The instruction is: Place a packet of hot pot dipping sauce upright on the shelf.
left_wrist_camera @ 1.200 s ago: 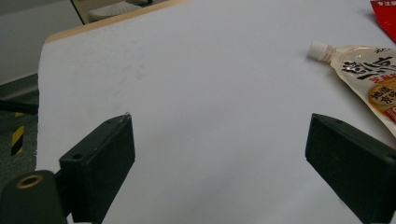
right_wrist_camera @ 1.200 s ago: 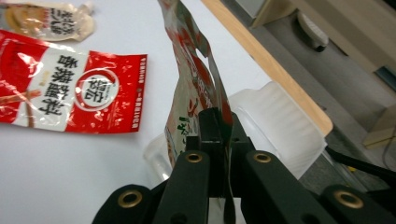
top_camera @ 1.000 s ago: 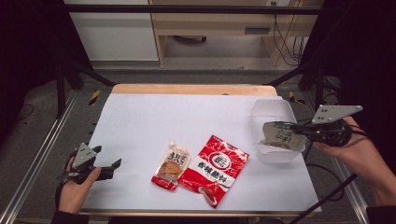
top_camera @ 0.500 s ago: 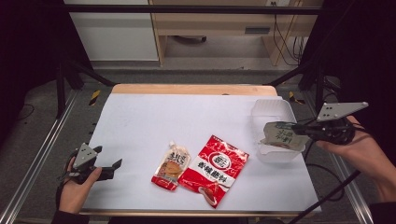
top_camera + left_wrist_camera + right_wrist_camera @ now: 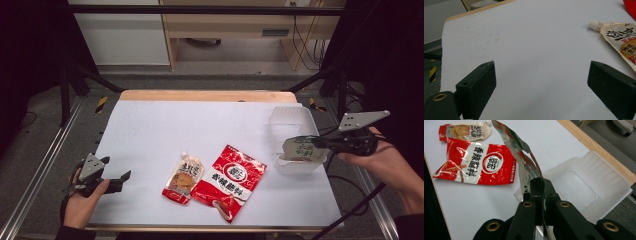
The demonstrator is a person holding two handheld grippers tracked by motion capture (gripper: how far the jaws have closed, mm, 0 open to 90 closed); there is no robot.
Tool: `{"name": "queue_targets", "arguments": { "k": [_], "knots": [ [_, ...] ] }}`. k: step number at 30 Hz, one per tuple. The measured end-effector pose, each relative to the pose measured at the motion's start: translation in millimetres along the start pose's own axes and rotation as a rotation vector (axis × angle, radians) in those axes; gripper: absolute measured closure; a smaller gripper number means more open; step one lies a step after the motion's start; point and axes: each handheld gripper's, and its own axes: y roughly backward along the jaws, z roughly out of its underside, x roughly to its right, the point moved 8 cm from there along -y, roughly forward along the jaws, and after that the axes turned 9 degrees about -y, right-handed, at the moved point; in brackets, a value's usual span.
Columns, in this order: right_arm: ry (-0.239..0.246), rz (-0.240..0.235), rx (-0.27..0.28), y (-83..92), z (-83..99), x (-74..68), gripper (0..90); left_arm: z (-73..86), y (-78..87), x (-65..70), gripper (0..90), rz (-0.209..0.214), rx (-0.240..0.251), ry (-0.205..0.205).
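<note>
Right gripper clamped on the pouch over the tray; thin edge grip, probably, so it could slip. Left gripper gapes, idle.

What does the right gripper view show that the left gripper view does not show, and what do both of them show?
Right gripper view alone: the right gripper, jaws shut on a green packet held over a clear plastic tray, and the whole front of the red bag. Left gripper view alone: the left gripper, jaws open with nothing between them, above bare white table. Both share: the spouted sauce pouch lying on that white table.
</note>
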Motion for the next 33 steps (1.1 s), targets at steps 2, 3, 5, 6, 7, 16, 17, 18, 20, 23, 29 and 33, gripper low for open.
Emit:
{"name": "queue_targets", "arguments": {
  "k": [2, 3, 5, 6, 7, 16, 17, 18, 20, 23, 29, 33],
  "knots": [
    [-0.01, 0.003, -0.001, -5.5, 2.0, 2.4, 90.0, 0.2, -0.1, -0.1, 8.1, 0.001, -0.001, 0.0],
    [-0.018, 0.01, -0.004, -11.9, 4.7, 4.9, 89.4, -0.2, 0.0, 0.1, 8.1, 0.0, 0.001, 0.0],
    [-0.023, 0.014, -0.005, -15.5, 6.2, 6.3, 88.9, -0.3, 0.0, 0.2, 8.1, 0.001, 0.001, -0.001],
    [-0.033, 0.032, -0.02, -21.9, 10.0, 9.7, 88.3, -0.3, -0.1, 0.5, 8.1, 0.001, 0.0, -0.002],
    [-0.041, 0.037, -0.019, -24.3, 10.9, 11.5, 88.0, -0.2, 0.1, 0.7, 8.1, 0.003, -0.002, -0.005],
    [-0.072, 0.085, -0.039, -37.5, 14.7, 20.0, 83.2, -0.4, 0.1, 1.5, 8.1, 0.006, -0.002, -0.007],
    [-0.083, 0.096, -0.037, -37.5, 14.6, 21.4, 78.4, -0.4, 0.2, 1.3, 8.1, 0.006, -0.002, -0.006],
    [-0.095, 0.118, -0.046, -36.5, 15.2, 23.8, 73.8, -0.5, 0.0, 1.2, 8.1, 0.005, 0.0, -0.004],
    [-0.115, 0.142, -0.041, -34.5, 15.1, 25.5, 64.1, -0.3, -0.2, 1.0, 8.1, 0.004, -0.001, -0.005],
    [-0.136, 0.166, -0.024, -29.0, 9.8, 18.8, 41.8, -0.4, -0.8, 1.8, 8.1, 0.005, -0.003, -0.008],
    [-0.059, 0.175, -0.002, -29.9, -14.6, -11.0, 25.9, -0.5, -1.0, 2.8, 8.1, 0.006, -0.005, -0.008],
    [-0.025, 0.186, 0.02, -33.5, -36.7, -32.1, 20.4, -0.6, -0.3, 1.9, 8.1, 0.006, -0.003, -0.007]
  ]
}}
